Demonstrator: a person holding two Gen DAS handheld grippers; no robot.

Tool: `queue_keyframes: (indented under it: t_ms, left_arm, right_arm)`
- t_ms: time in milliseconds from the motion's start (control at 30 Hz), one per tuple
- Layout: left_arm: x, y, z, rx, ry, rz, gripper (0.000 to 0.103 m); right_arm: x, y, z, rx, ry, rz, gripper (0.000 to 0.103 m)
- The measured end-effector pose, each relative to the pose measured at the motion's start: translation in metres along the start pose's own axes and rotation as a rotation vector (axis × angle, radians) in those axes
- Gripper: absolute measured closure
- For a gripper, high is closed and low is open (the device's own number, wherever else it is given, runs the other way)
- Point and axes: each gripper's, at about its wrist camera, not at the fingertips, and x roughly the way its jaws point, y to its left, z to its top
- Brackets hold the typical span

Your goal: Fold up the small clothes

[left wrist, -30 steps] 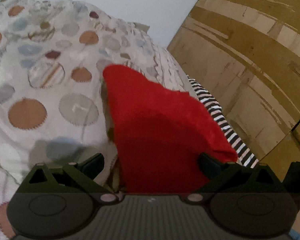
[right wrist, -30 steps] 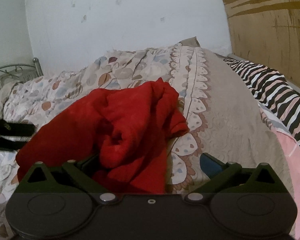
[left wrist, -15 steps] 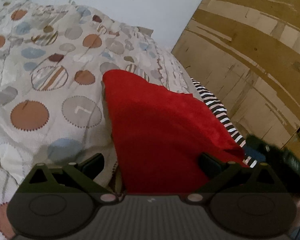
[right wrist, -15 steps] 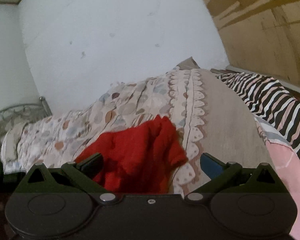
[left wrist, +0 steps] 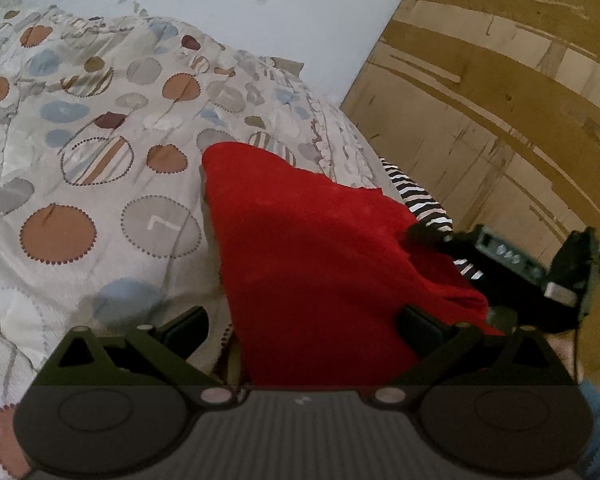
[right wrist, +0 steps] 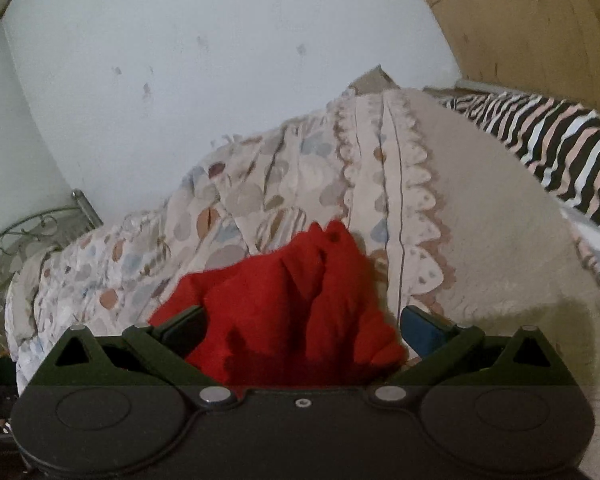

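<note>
On my left wrist camera, the far left is all bedspread (left wrist: 80, 168), a pale quilt printed with brown, grey and blue circles, lying on the bed. Just right of it, filling the middle of the view, is the red garment (left wrist: 312, 256): a soft, fleecy piece of small clothing resting on the quilt, its upper edge peaking to a point at the left. The cloth runs down between my left claw (left wrist: 304, 324), whose fingers stand wide apart on either side of it, nothing pinched. Further right I see a strip of black-and-white striped fabric (left wrist: 418, 200) past the garment's far edge, then my right claw (left wrist: 424, 236) coming in from the side, its tip at the garment's right edge; I cannot tell from here whether it bites the cloth. Behind it is a brown wooden panel (left wrist: 500, 112).

On my right wrist camera, a metal bed frame (right wrist: 28, 228) sits at the left below the white wall (right wrist: 220, 60). The red garment (right wrist: 292, 312) lies bunched between the spread fingers of the right claw (right wrist: 304, 326), which are parted, with the cloth loose between them. The striped fabric (right wrist: 560, 152) lies at the right.
</note>
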Motion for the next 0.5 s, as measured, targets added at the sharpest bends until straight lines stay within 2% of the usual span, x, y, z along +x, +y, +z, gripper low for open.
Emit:
queue_keyframes:
  t_ms: [133, 267, 367, 500]
  left_arm:
    - [-0.002, 0.003, 0.0, -0.006, -0.017, -0.054, 0.001]
    - [0.002, 0.008, 0.004, -0.045, -0.021, -0.125, 0.001]
    - [0.011, 0.009, 0.004, -0.077, 0.002, -0.129, 0.001]
    - [0.018, 0.005, -0.001, -0.032, 0.015, -0.111, 0.0]
  right_arm:
    - [0.009, -0.005, -0.013, 0.0, 0.019, -0.008, 0.001]
    - [0.01, -0.013, -0.022, 0.016, 0.001, 0.007, 0.003]
    - [0.008, -0.013, -0.025, 0.005, -0.011, 0.01, 0.01]
    - [0.006, -0.01, -0.03, -0.026, -0.031, 0.005, 0.016]
